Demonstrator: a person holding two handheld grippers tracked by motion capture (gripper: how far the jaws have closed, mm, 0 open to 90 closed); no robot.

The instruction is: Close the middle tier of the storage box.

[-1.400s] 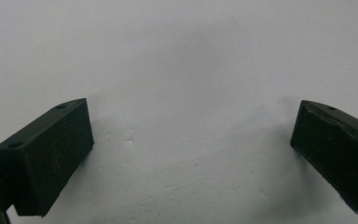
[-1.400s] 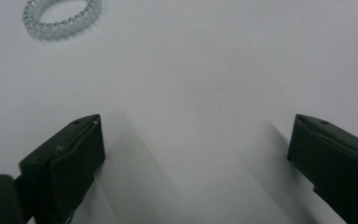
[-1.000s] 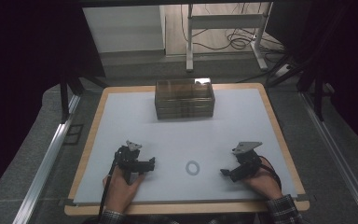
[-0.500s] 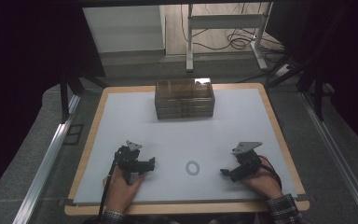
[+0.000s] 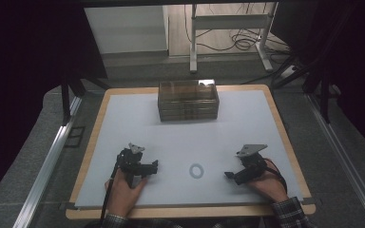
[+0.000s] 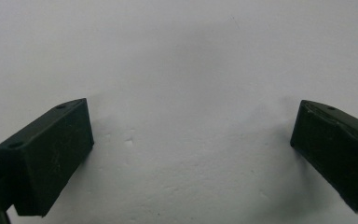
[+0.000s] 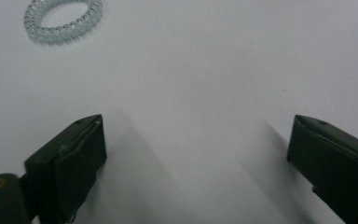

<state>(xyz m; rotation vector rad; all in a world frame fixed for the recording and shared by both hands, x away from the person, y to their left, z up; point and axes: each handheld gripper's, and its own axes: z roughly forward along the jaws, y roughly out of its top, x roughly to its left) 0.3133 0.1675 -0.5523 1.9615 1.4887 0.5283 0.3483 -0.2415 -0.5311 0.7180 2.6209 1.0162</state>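
Observation:
A small clear spiral ring (image 5: 196, 170) lies on the white table top (image 5: 247, 128), between the two grippers and nearer the front edge. In the right gripper view the ring (image 7: 63, 21) sits ahead and off to the upper left. My left gripper (image 5: 155, 165) rests low over the table to the ring's left, held in a hand, its jaws open over bare surface (image 6: 191, 121). My right gripper (image 5: 228, 175) sits to the ring's right and points toward it. Its jaws (image 7: 196, 135) stand open and have just been closing a little, with nothing between them.
A clear brown lidded box (image 5: 188, 99) stands at the back middle of the table. A wooden rim (image 5: 94, 142) frames the white top. Metal rails run along both sides of the table, and a frame with cables stands behind it.

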